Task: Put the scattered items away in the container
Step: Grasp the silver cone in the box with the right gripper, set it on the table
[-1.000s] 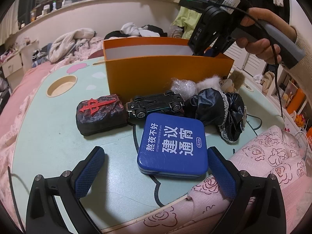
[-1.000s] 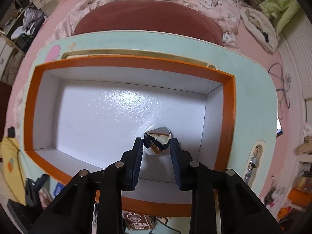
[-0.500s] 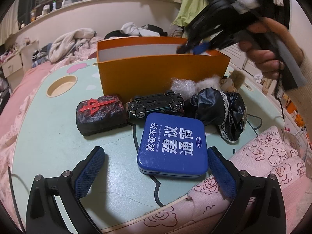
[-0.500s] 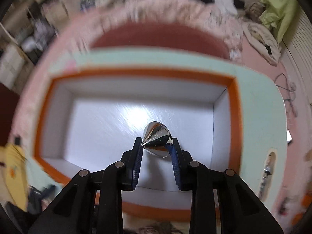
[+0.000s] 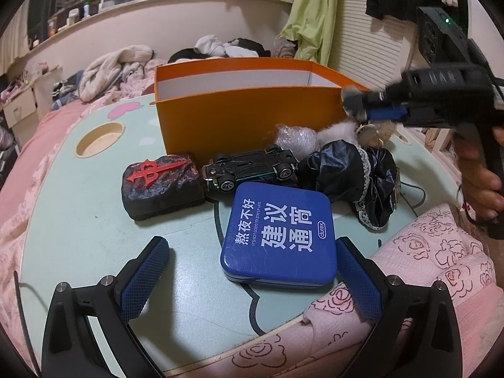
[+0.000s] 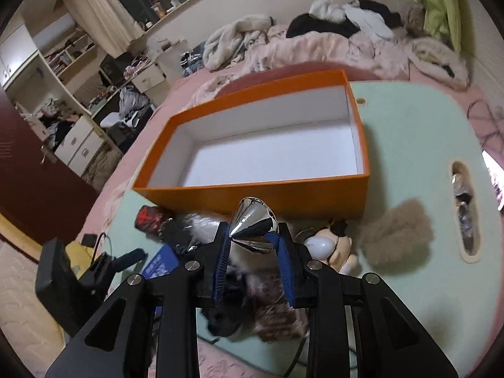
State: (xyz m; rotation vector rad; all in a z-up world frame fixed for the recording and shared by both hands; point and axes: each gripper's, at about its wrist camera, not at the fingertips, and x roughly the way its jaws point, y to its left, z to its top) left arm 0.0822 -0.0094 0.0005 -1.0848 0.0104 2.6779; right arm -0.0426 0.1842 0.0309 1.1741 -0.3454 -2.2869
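Observation:
An orange box (image 5: 245,116) with a white inside stands on the pale green table (image 5: 78,220); it also shows in the right wrist view (image 6: 252,189) and holds nothing. My right gripper (image 6: 253,244) is shut on a shiny silver cone (image 6: 253,228), held above the items in front of the box; it also shows in the left wrist view (image 5: 378,110). My left gripper (image 5: 249,271) is open, its pads either side of a blue tin (image 5: 278,233). A black block with a red cross (image 5: 160,182), a toy car (image 5: 249,167) and a black lace-trimmed cloth (image 5: 352,173) lie before the box.
A bubble-wrap ball (image 5: 296,137) and a plush toy (image 6: 334,245) with a brown fur tuft (image 6: 397,236) lie by the box. A round cup hole (image 5: 99,138) is at the table's left. Pink rose bedding (image 5: 425,267) borders the near edge.
My right gripper has pulled back out of the orange box toward the near side, still shut on the silver cone. The left gripper has not moved.

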